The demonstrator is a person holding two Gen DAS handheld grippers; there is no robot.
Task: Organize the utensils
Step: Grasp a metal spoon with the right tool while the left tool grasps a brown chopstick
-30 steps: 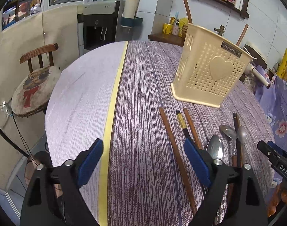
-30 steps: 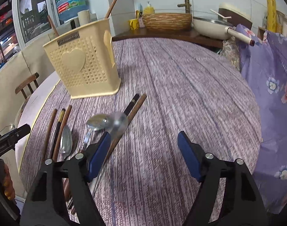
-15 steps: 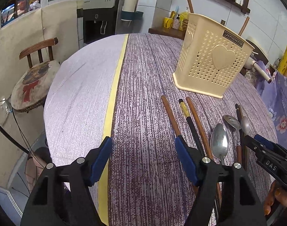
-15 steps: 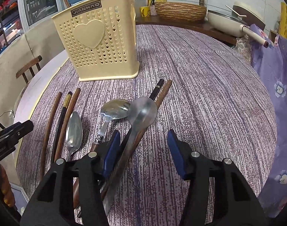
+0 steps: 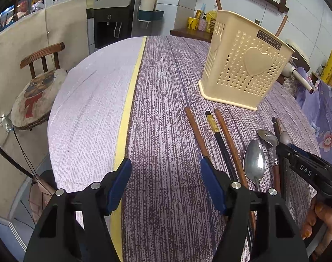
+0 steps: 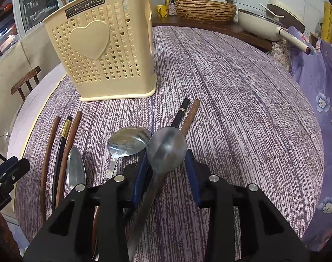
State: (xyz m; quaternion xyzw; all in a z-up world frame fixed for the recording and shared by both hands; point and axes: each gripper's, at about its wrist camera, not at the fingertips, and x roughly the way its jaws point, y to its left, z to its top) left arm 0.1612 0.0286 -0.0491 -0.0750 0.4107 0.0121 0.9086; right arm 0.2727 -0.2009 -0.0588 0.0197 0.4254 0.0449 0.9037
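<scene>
Near the cream perforated plastic utensil basket [image 6: 105,50], on its near side, the right gripper [image 6: 166,172] has just been closing; its jaws are partly open around the dull grey metal spoon [image 6: 166,148], pad contact unclear. Left of that basket's near side, the left gripper [image 5: 166,185] has just been narrowing, jaws still wide, empty. Three chopsticks [image 5: 218,135] lie just right of its right pad.
</scene>
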